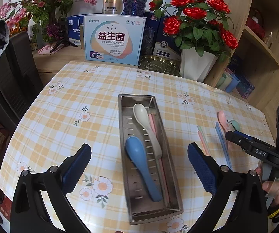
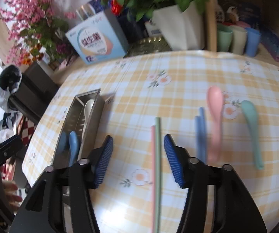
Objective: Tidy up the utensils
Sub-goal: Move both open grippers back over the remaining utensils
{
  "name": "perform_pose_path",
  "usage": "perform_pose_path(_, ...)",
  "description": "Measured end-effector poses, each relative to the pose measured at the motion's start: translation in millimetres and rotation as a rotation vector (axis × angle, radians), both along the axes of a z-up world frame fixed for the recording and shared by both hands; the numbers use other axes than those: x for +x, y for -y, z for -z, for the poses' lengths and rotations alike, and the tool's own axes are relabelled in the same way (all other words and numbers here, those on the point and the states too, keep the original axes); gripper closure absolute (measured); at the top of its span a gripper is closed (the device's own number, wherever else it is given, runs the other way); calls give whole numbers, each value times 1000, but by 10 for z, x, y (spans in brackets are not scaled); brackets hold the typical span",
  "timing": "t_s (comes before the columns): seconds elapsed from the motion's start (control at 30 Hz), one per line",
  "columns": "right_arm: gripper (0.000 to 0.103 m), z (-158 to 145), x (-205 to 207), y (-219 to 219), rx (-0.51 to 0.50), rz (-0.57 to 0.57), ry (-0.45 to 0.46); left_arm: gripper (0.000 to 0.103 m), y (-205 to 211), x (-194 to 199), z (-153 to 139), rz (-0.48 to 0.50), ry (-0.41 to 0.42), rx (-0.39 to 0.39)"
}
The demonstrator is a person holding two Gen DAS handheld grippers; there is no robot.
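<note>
Left tongs (image 1: 139, 160) wide open, empty, over metal tray (image 1: 174, 203) holding blue spoon (image 1: 139, 155) and white spoon (image 1: 141, 112), right tongs (image 2: 138, 151) partly open, empty, above pink and green chopsticks (image 2: 156, 165) on bench (image 2: 178, 71)

gripper (image 2: 138, 158) open, chopsticks (image 2: 156, 155) between fingers

Box (image 1: 112, 38): "益生菌", "Longrich". Right claw (image 1: 259, 152): "DAS".
</note>
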State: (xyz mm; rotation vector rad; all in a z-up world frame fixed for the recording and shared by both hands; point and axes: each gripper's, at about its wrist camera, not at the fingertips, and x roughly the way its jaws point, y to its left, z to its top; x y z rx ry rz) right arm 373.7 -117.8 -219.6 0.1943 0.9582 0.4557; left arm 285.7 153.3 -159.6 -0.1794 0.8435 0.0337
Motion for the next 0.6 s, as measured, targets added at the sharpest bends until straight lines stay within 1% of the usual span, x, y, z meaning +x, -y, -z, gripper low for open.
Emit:
perform_pose_path(0.03,49,3,-6,48,0,-2,2,6,45,12,-3,4,-1,5)
perform_pose_path(0.07,46,11,-11,124,-2,-4,1,6,105,27,2,8,-6,14)
perform_pose_path(0.13,43,27,-35,275,12,3,7,6,225,59,22,31,-22,-2)
perform_pose_path(0.17,40,40,-48,358,17,8,10,6,315,70,35,49,-28,-7)
perform_pose_path(0.2,38,65,-64,462,13,17,13,6,384,71,43,59,-30,-3)
perform_pose_path(0.23,37,98,-80,548,3,24,14,6,494,80,64,67,-38,10)
perform_pose_path(0.3,32,194,-108,712,-14,33,10,6,685,105,125,81,-60,15)
perform_pose_path(0.37,32,294,-136,876,-43,60,3,6,832,117,181,87,-75,22)
perform_pose_path(0.4,32,342,-156,964,-61,77,5,7,929,130,216,90,-83,40)
perform_pose_path(0.43,29,371,-176,1029,-64,86,13,14,1034,143,259,99,-92,49)
perform_pose_path(0.47,19,405,-222,1137,-57,96,35,19,1120,165,303,110,-104,44)
perform_pose_path(0.5,14,424,-245,1193,-54,100,47,29,1205,197,361,118,-125,40)
perform_pose_path(0.53,14,444,-273,1254,-54,105,61,34,1265,229,415,122,-145,39)
perform_pose_path(0.6,14,495,-316,1371,-64,119,86,37,1375,276,525,124,-177,32)
